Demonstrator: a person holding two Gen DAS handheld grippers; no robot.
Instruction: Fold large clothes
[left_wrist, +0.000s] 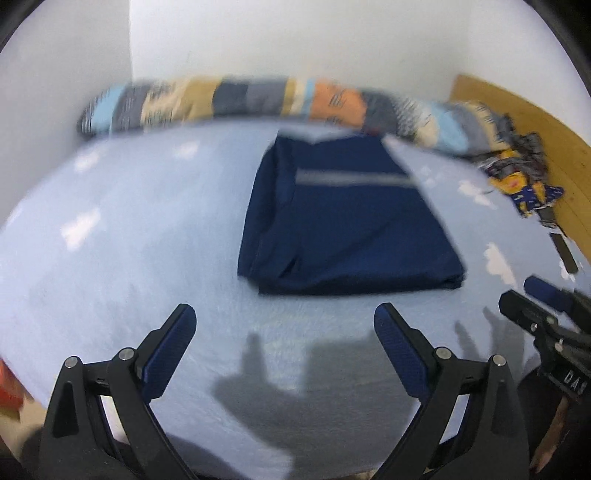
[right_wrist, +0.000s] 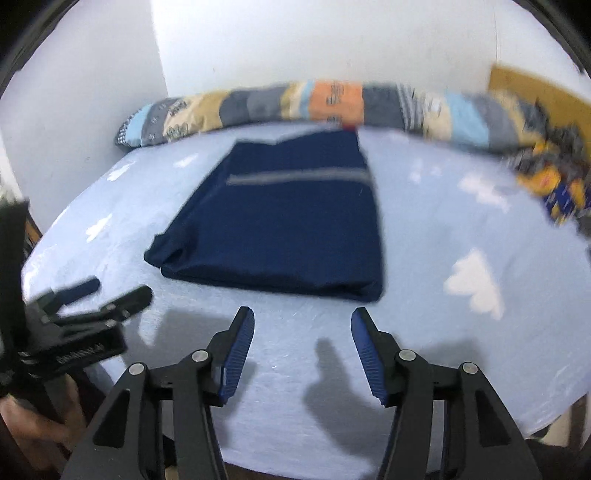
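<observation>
Two black grippers, left (left_wrist: 284, 332) and right (right_wrist: 303, 332), both spread, holding nothing | dark blue folded cloth (left_wrist: 343, 218) lies flat on my light blue bed sheet (left_wrist: 129, 236) | fold looks done | next I think: grab another.

Folded garment (left_wrist: 347, 218) lies flat on bed sheet (left_wrist: 129, 240), mid-bed. Rolled blanket (left_wrist: 258, 99) runs behind it along wall, touching garment's far edge. Crumpled cloth pile (left_wrist: 521, 177) at far right, by headboard (left_wrist: 535, 118). Both grippers hover before garment's near edge, apart from it.
</observation>
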